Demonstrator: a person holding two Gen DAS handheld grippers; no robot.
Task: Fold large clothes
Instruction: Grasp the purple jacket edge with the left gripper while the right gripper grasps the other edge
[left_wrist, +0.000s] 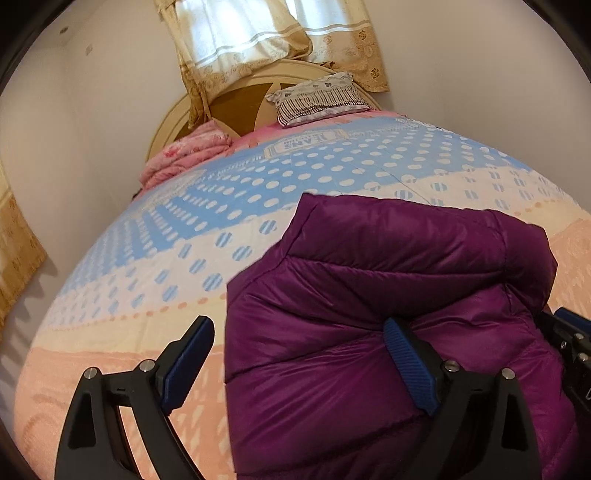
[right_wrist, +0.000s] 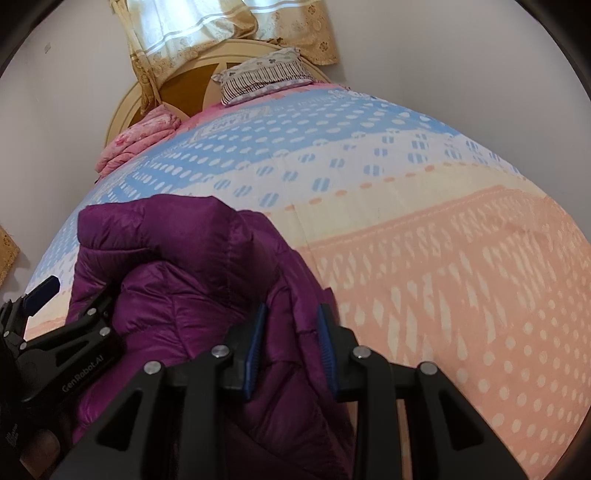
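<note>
A purple quilted puffer jacket (left_wrist: 369, 295) lies folded in a bundle on the bed; it also shows in the right wrist view (right_wrist: 192, 266). My left gripper (left_wrist: 299, 354) is open, its jaws wide apart over the jacket's left edge, one pad on the fabric and one over the bedspread. My right gripper (right_wrist: 291, 347) is shut on a fold at the jacket's right edge, with purple fabric pinched between the blue pads. The left gripper shows at the left of the right wrist view (right_wrist: 55, 325).
The bed has a blue, white and peach dotted bedspread (left_wrist: 258, 192). A striped pillow (left_wrist: 317, 98) and a folded pink quilt (left_wrist: 184, 155) lie by the round headboard (left_wrist: 236, 107). Curtains (left_wrist: 258, 37) hang behind. Walls stand left and right.
</note>
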